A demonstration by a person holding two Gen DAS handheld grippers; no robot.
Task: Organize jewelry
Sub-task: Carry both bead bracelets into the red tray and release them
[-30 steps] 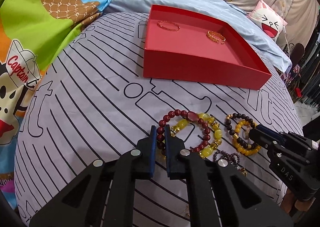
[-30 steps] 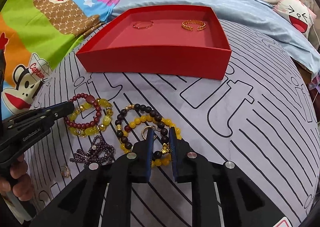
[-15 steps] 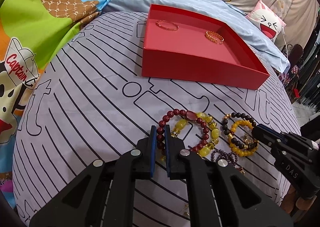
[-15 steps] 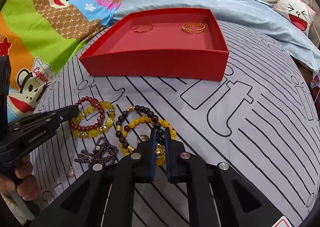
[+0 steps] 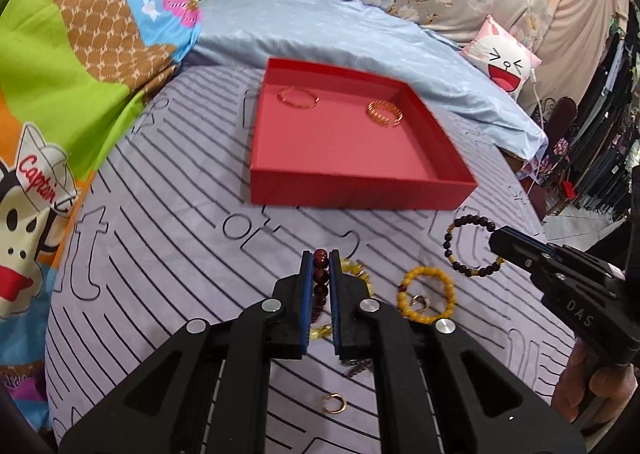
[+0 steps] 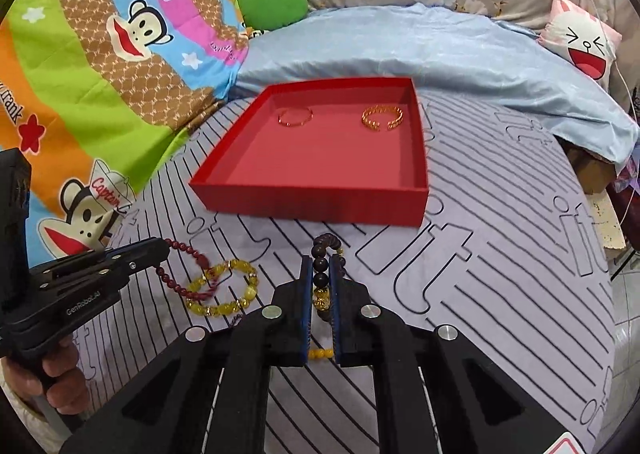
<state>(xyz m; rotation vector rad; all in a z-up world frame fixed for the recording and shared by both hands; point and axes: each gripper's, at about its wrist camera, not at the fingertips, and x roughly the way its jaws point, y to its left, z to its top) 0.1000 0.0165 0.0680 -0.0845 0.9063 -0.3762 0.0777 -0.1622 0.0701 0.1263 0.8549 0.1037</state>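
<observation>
Two grips confirmed: my left gripper (image 5: 319, 268) jaws clamp the red bead bracelet (image 5: 320, 274), right gripper (image 6: 320, 274) jaws clamp the dark bead bracelet (image 6: 321, 274).

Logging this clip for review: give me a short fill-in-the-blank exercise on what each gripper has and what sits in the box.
1. The left gripper is shut on a bracelet of dark ____ beads.
2. The right gripper is shut on the dark brown bead bracelet, lifted off the ____ bedsheet.
3. The red box holds ____ gold bangles.
4. The yellow bead bracelet lies ____ the box.

Missing words: red; striped; two; outside
</observation>
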